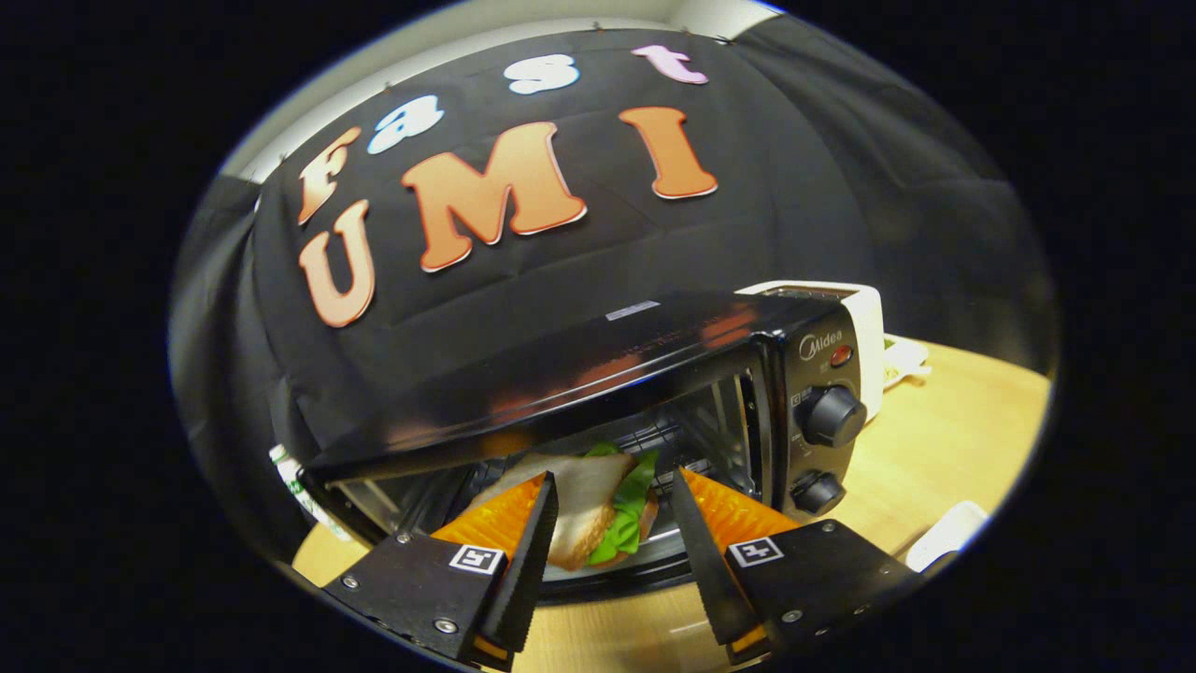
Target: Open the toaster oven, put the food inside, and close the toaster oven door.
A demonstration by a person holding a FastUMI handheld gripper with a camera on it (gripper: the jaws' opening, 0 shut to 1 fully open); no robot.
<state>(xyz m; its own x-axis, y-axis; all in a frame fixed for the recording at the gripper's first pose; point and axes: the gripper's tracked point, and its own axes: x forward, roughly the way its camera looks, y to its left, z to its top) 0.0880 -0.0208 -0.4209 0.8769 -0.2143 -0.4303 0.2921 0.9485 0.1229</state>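
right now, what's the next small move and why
Probably ease the gripper straight back. Its fingers stand open, apart from the sandwich, which already sits inside the toaster oven; only closing the door seems left.

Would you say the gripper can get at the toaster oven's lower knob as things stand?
Probably yes: the gripper is open around the sandwich in the oven mouth, and the lower knob sits unobstructed just beside it.
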